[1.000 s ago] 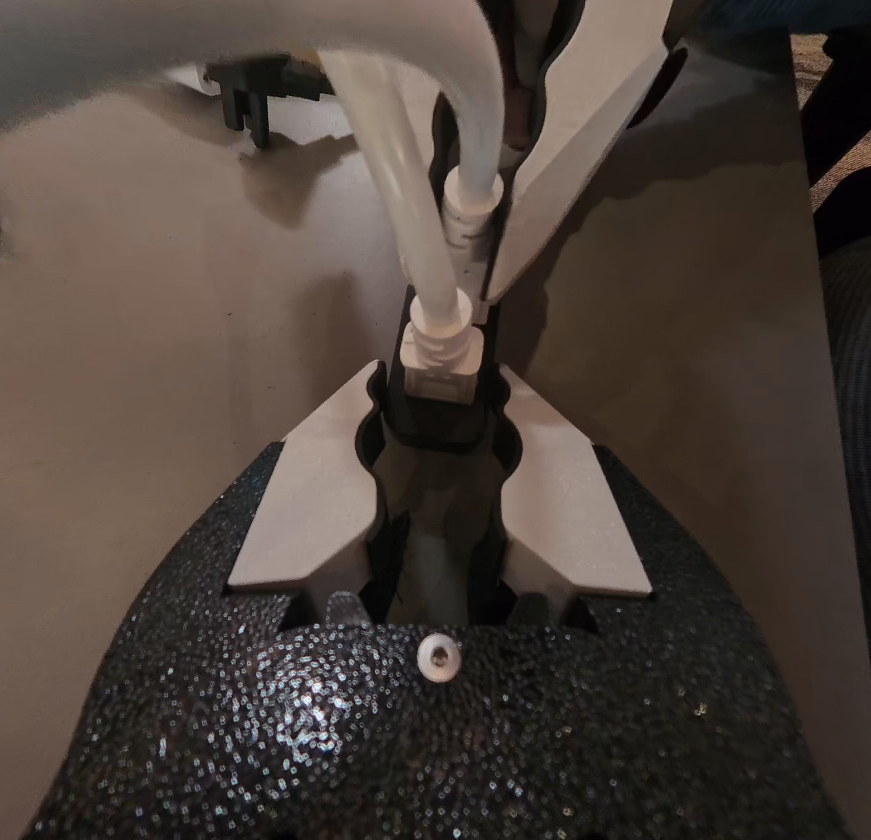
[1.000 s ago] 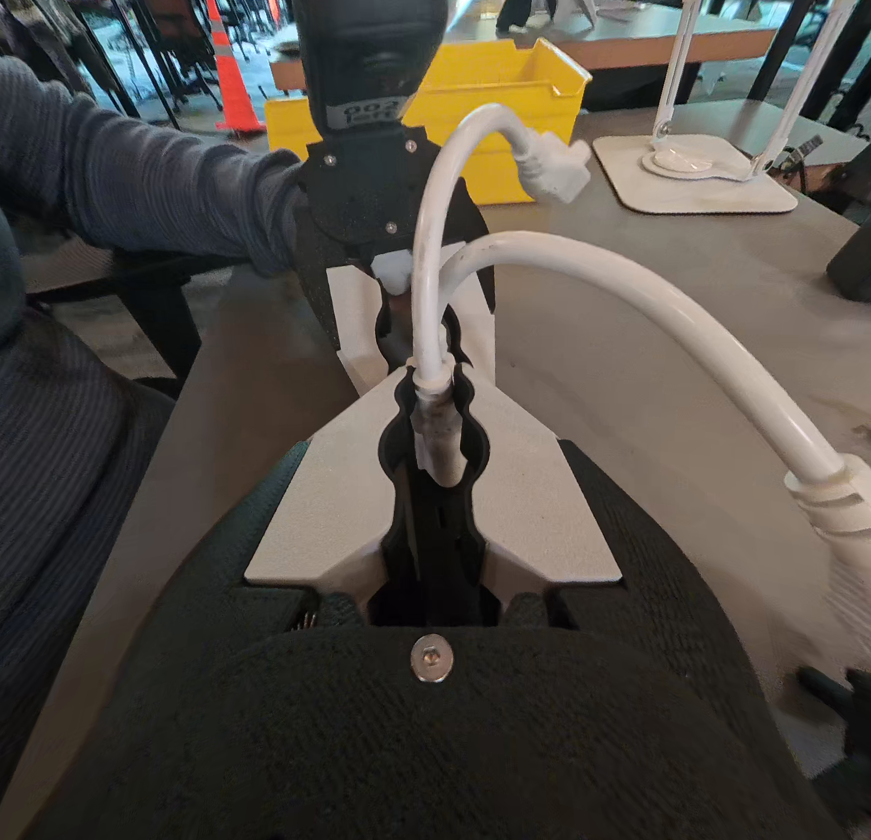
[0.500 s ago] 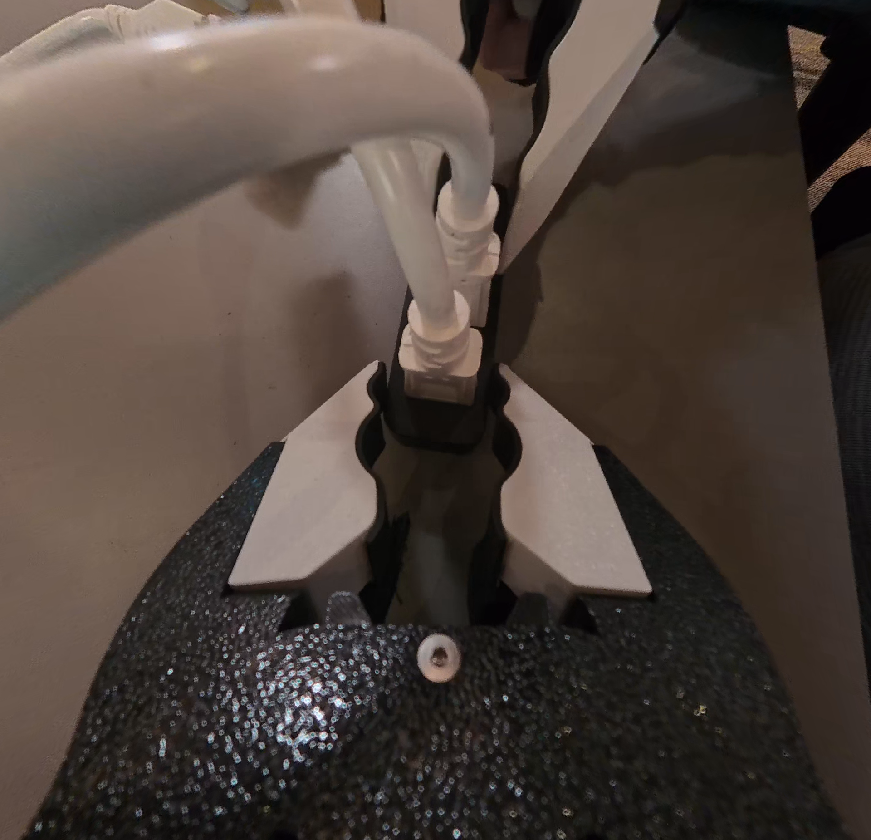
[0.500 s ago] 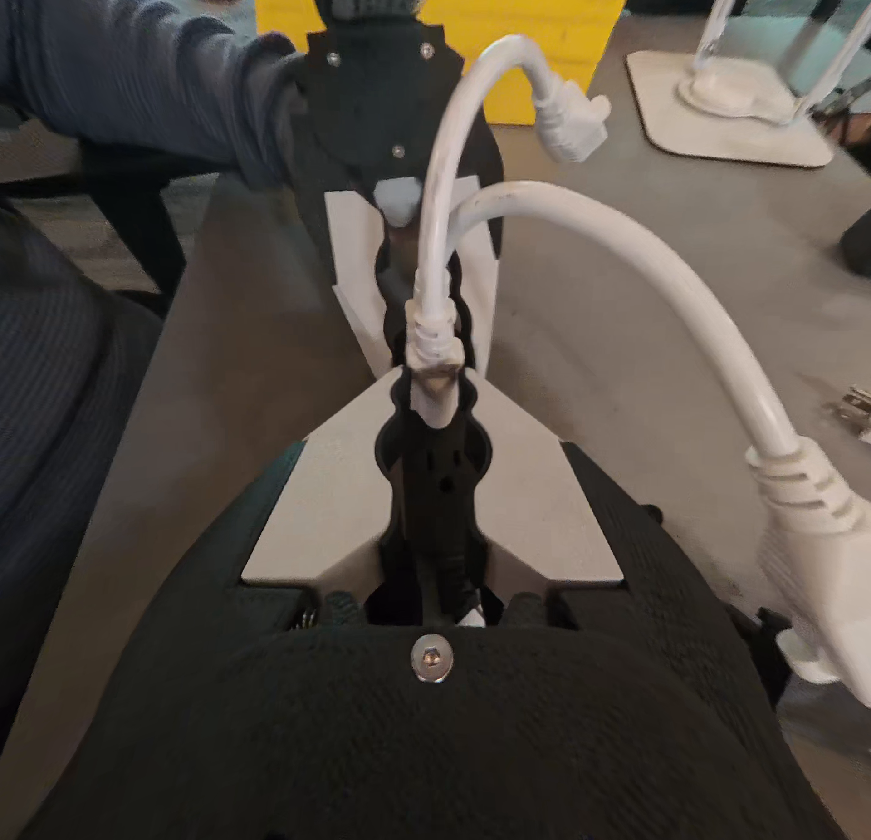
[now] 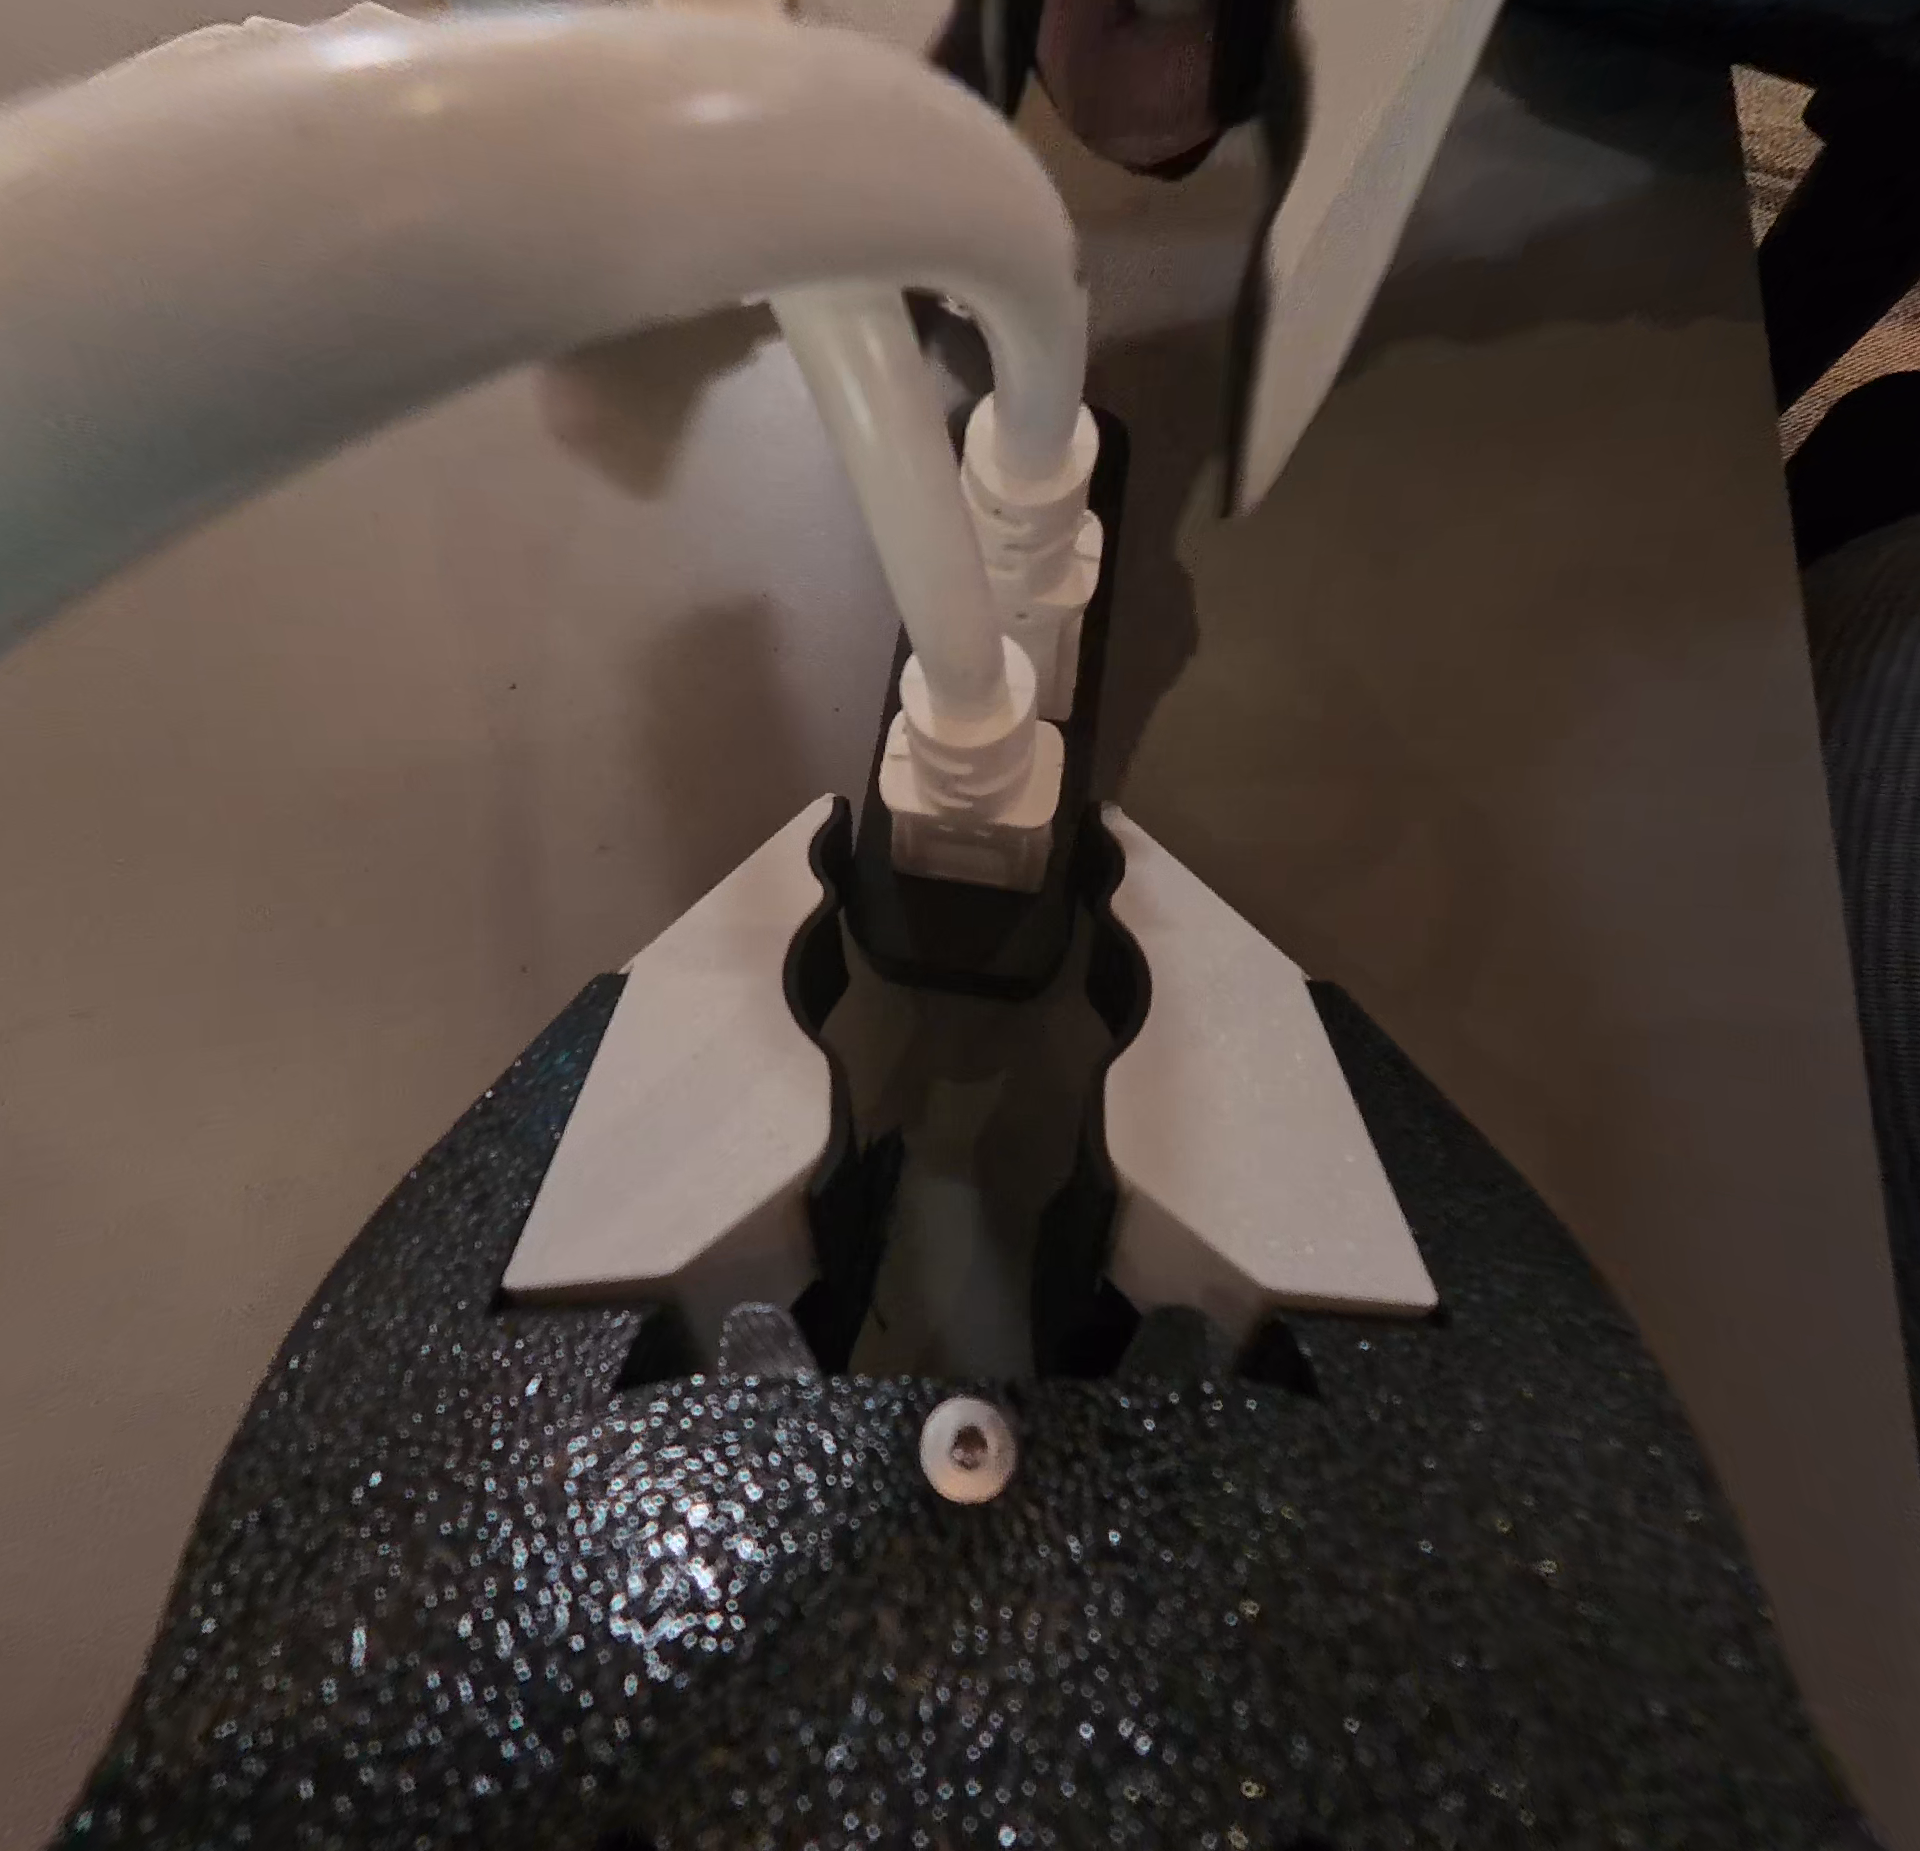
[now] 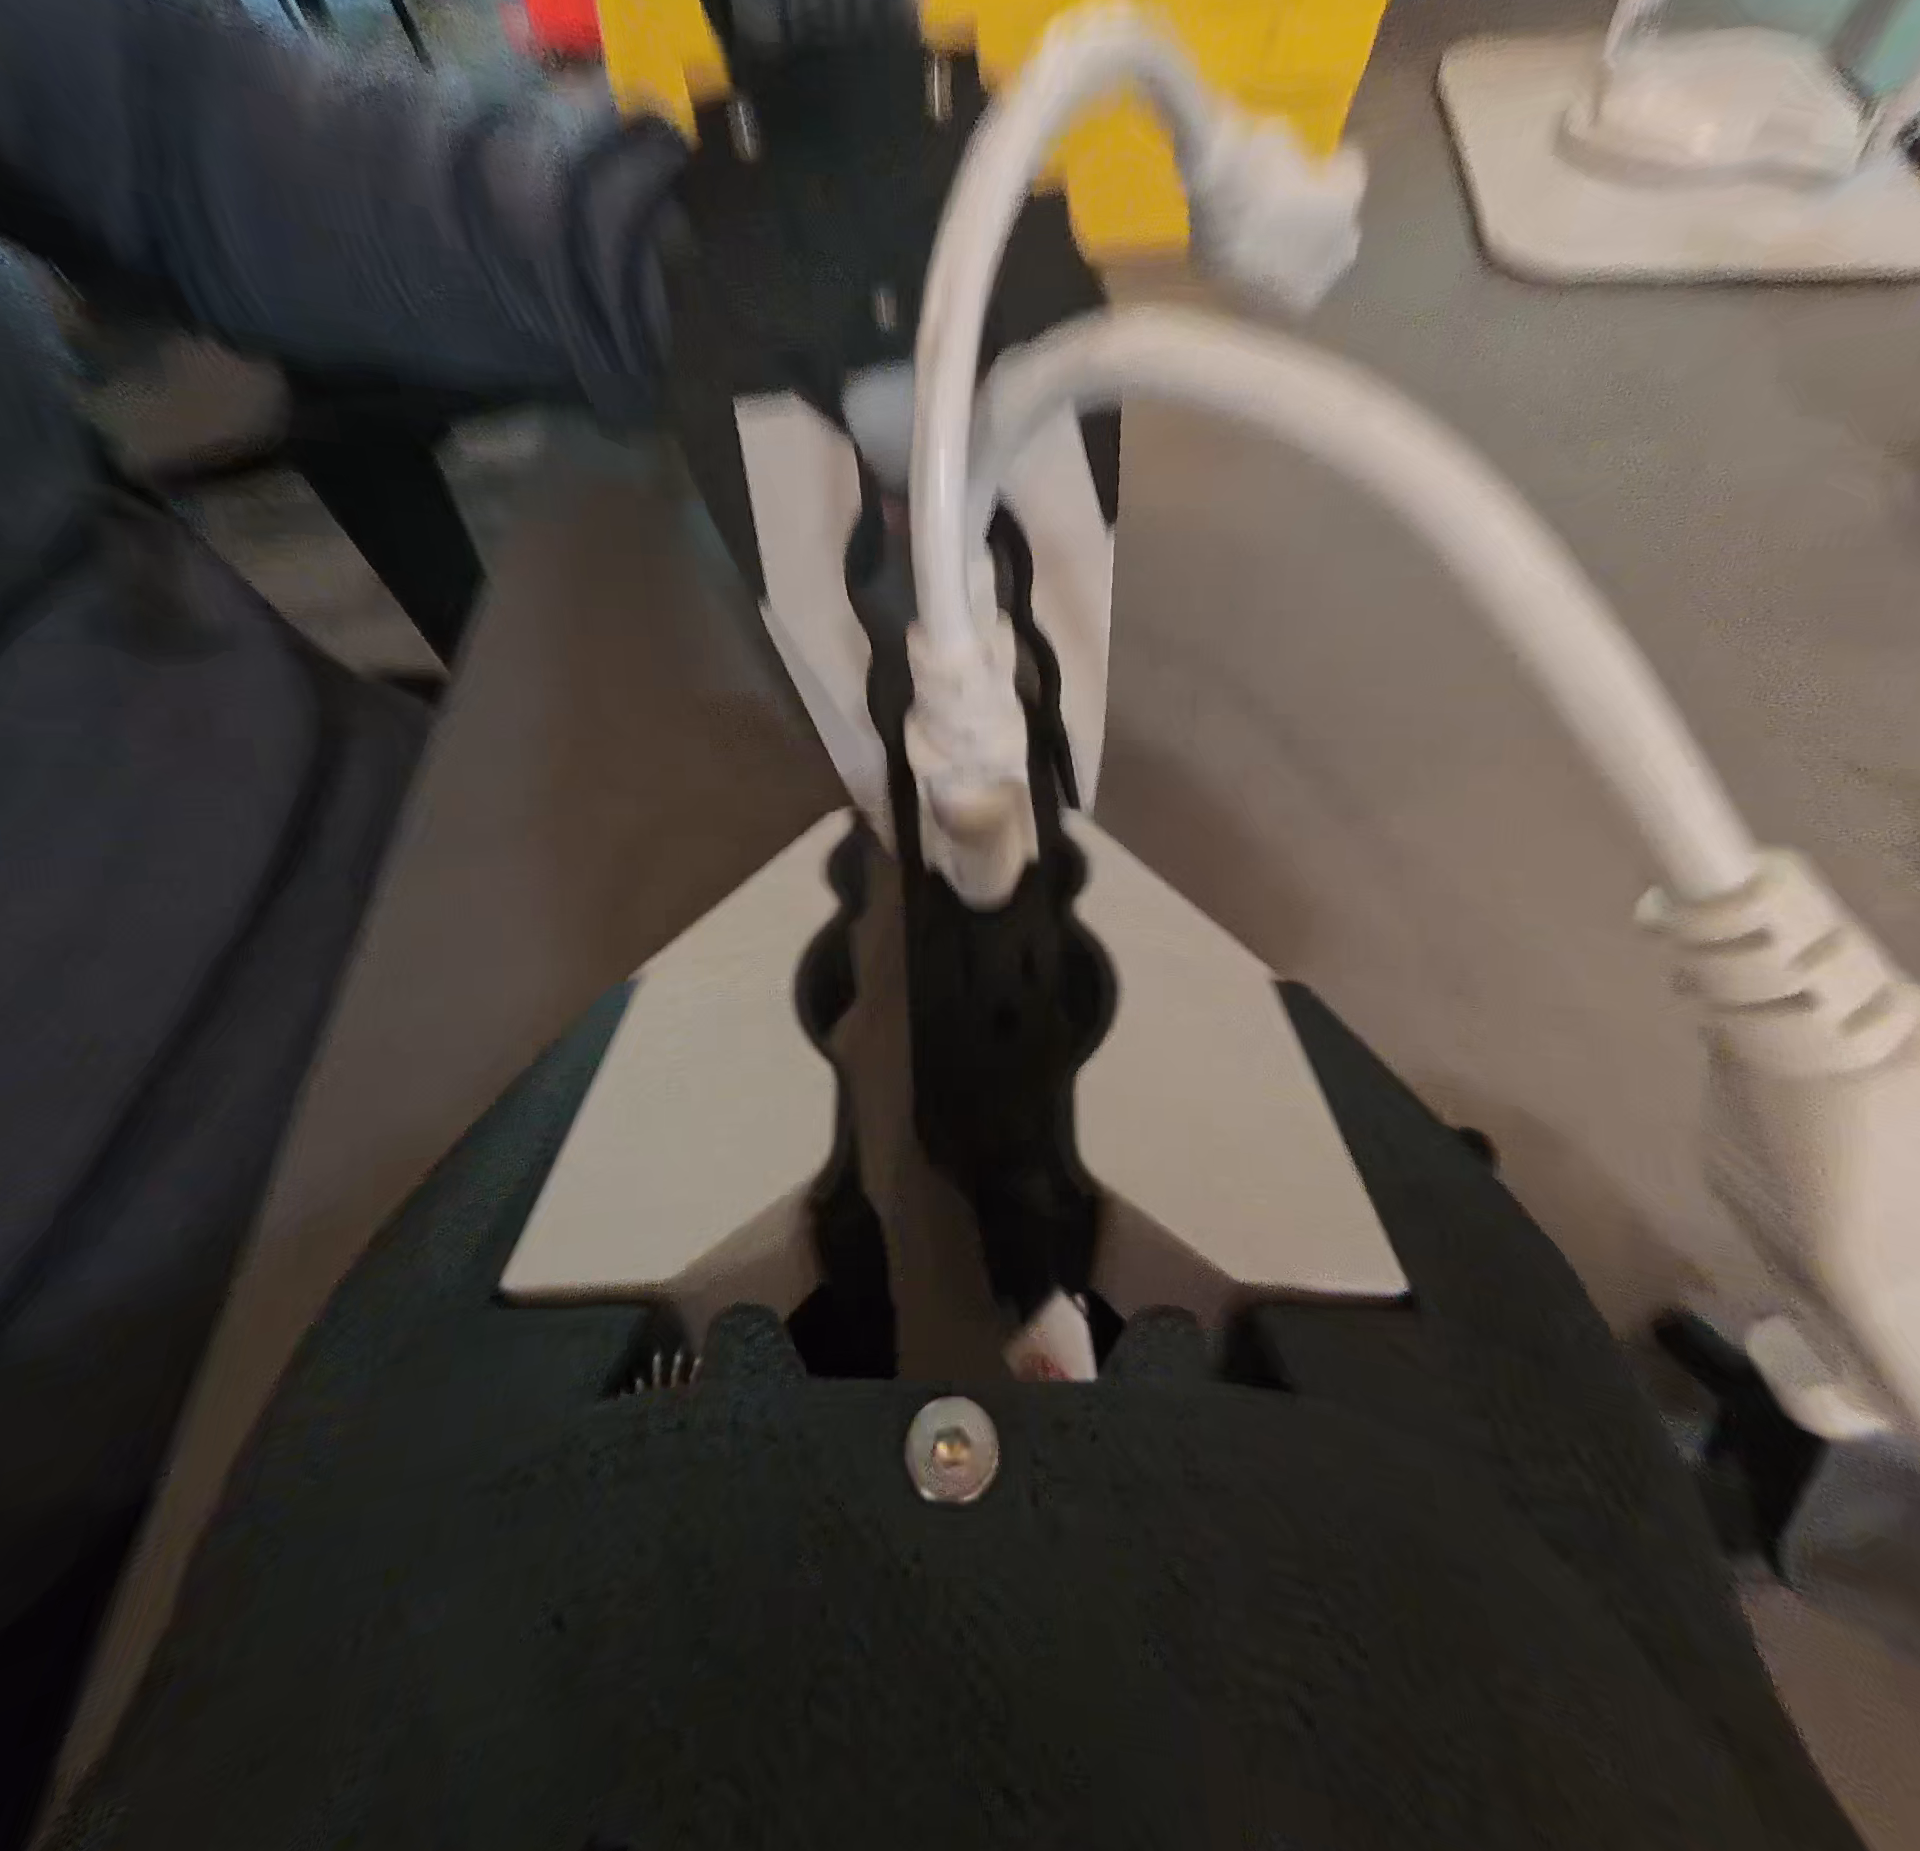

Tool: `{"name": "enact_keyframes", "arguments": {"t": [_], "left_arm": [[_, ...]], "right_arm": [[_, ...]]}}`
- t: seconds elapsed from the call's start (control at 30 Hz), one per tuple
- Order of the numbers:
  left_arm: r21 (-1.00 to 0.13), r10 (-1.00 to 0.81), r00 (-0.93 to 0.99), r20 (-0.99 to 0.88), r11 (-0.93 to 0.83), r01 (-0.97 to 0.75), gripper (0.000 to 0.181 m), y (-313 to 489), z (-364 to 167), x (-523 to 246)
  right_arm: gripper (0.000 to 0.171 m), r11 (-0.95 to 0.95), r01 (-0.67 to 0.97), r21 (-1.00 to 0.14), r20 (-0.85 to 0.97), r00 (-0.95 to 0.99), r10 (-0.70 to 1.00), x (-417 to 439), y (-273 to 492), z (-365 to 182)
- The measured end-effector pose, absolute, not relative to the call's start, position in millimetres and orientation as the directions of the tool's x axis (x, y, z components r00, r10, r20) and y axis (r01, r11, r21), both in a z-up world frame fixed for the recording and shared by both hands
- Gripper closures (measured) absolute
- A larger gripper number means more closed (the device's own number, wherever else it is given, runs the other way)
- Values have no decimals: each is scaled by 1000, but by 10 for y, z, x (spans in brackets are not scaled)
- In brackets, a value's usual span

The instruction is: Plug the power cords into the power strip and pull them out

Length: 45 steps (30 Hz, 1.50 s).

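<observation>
Black power strip (image 5: 1091, 596) carries two white plugs (image 5: 971, 793), seemingly fully seated.

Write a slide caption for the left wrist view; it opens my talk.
Left gripper clamps black power strip holding two white plugs.

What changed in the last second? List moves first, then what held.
The right claw opened, let go of the far plug and drew back along the power strip. Unchanged: the left claw stays clamped on the strip's end, and the near plug and far plug remain seated.
</observation>
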State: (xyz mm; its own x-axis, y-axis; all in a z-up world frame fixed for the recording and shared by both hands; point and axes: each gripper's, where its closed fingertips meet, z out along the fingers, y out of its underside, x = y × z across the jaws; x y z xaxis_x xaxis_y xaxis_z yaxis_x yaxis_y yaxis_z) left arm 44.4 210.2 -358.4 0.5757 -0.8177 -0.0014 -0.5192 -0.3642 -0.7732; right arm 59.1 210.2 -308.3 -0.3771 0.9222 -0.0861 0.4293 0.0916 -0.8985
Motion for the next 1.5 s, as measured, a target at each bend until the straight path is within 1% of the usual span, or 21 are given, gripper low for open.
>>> {"name": "enact_keyframes", "arguments": {"t": [0.03, 0.07, 0.1, 0.2, 0.27, 0.37, 0.5, 0.67, 0.73, 0.93, 1.1, 1.27, 1.33, 1.37, 1.43, 1.5], "left_arm": [[-773, -818, 575, -1, -364, -519, 138, 2102, -3584, 444], [-774, -818, 575, 1, -365, -518, 138, 2102, -3584, 445], [-775, -819, 574, 5, -366, -515, 138, 2103, -3582, 446], [-777, -818, 575, 10, -368, -511, 138, 2103, -3581, 446], [-776, -818, 575, 1, -364, -516, 138, 2102, -3584, 446], [-777, -815, 579, -10, -358, -518, 138, 2102, -3586, 448], [-778, -815, 580, -10, -358, -516, 138, 2104, -3586, 461], [-777, -815, 580, -5, -362, -516, 138, 2104, -3588, 463], [-779, -813, 583, 2, -366, -508, 138, 2102, -3587, 463], [-775, -815, 580, 2, -368, -514, 138, 2097, -3589, 480], [-775, -816, 577, 3, -367, -515, 138, 2096, -3589, 481], [-777, -815, 579, 4, -367, -511, 138, 2086, -3587, 484], [-777, -824, 567, 4, -360, -517, 138, 2058, -3586, 496], [-777, -823, 568, 2, -359, -518, 138, 2058, -3586, 497], [-776, -823, 567, 9, -364, -515, 138, 2058, -3584, 497], [-778, -822, 569, 15, -367, -510, 138, 2060, -3582, 498]], "right_arm": [[125, 46, 377, -925, -108, -377, 920, 549, 2086, -2945], [125, 30, 332, -943, -100, -368, 925, 503, 2093, -2850], [129, 35, 305, -952, -81, -359, 930, 459, 2093, -2806], [151, 53, 265, -963, -48, -361, 931, 334, 2026, -2784], [163, 72, 275, -959, -35, -365, 930, 287, 1996, -2840], [163, 117, 279, -953, 1, -384, 923, 313, 1998, -2858], [162, 72, 280, -957, -43, -384, 922, 370, 2024, -2859], [163, 57, 281, -958, -54, -373, 926, 335, 2008, -2861], [163, 88, 281, -956, -23, -368, 930, 297, 1988, -2871], [163, 59, 254, -965, -49, -400, 915, 393, 2023, -2863], [163, 66, 258, -964, -40, -386, 921, 372, 2012, -2866], [163, 37, 247, -968, -52, -344, 938, 371, 2014, -2854], [163, 1, 244, -970, -88, -353, 931, 384, 1976, -2839], [162, -24, 231, -973, -110, -366, 924, 391, 1961, -2824], [149, -58, 229, -972, -149, -407, 901, 416, 1911, -2804], [144, -33, 244, -969, -134, -413, 901, 421, 1907, -2808]]}}
